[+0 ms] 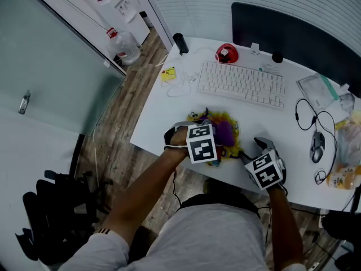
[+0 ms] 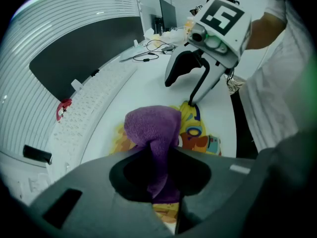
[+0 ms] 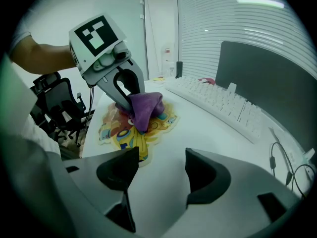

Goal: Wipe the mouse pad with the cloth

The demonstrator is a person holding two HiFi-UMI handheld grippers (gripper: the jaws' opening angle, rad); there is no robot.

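one purple cloth (image 2: 151, 128) clamped in left gripper (image 2: 166, 195) on one mouse pad (image 2: 198, 133); right gripper (image 3: 159, 156) gapes empty

The person wears a light grey short-sleeved shirt (image 1: 217, 236), and its left sleeve (image 1: 107, 243) is edged with thin dark stripes. The left gripper (image 3: 130, 105) and the right gripper (image 2: 180, 92) look alike — each has a pale housing with two round greenish caps on its face and dark grey curved jaws. Each also carries a white cube (image 1: 201, 143) printed with black square markers on every face that shows.
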